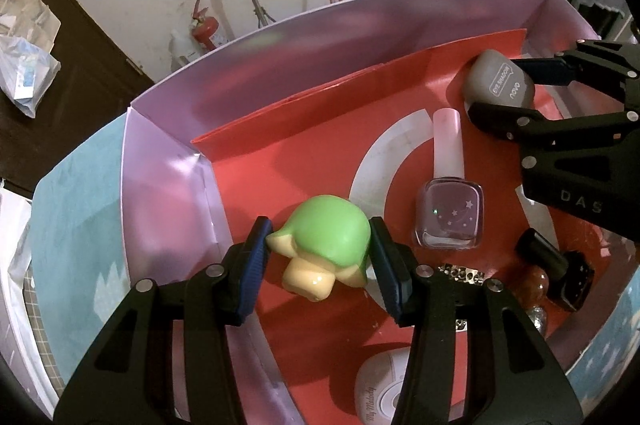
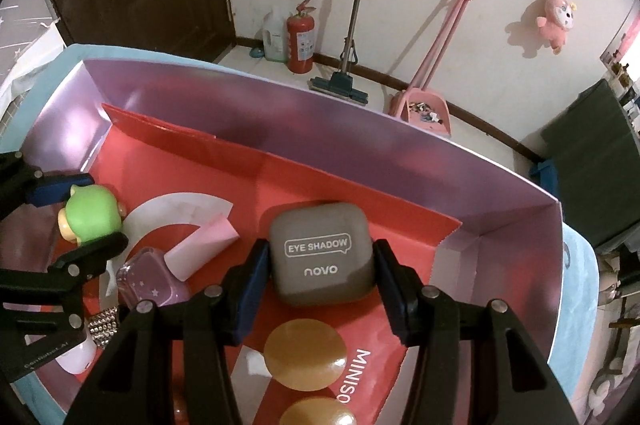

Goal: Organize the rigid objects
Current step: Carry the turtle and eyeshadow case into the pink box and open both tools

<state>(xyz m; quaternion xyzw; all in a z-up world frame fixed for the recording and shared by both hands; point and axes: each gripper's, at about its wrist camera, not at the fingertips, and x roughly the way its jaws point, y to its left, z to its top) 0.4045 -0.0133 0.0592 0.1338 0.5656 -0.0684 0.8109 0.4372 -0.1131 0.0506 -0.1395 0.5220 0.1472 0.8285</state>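
Rigid objects lie inside a lavender-walled box [image 2: 360,129] on a red card liner [image 1: 320,129]. Left gripper [image 1: 320,257] pinches a green figurine [image 1: 324,249] near the box's left wall; right gripper [image 2: 320,265] pinches a grey eye-shadow case [image 2: 320,253] towards the far right corner. Between them rests a clear nail-polish bottle [image 1: 448,197], with a dark bottle [image 1: 560,269] nearby. Risk, as a judgement: the figurine's rounded, smooth surface may let it slip or rotate in the pads, and either arm swinging across could knock the bottles.
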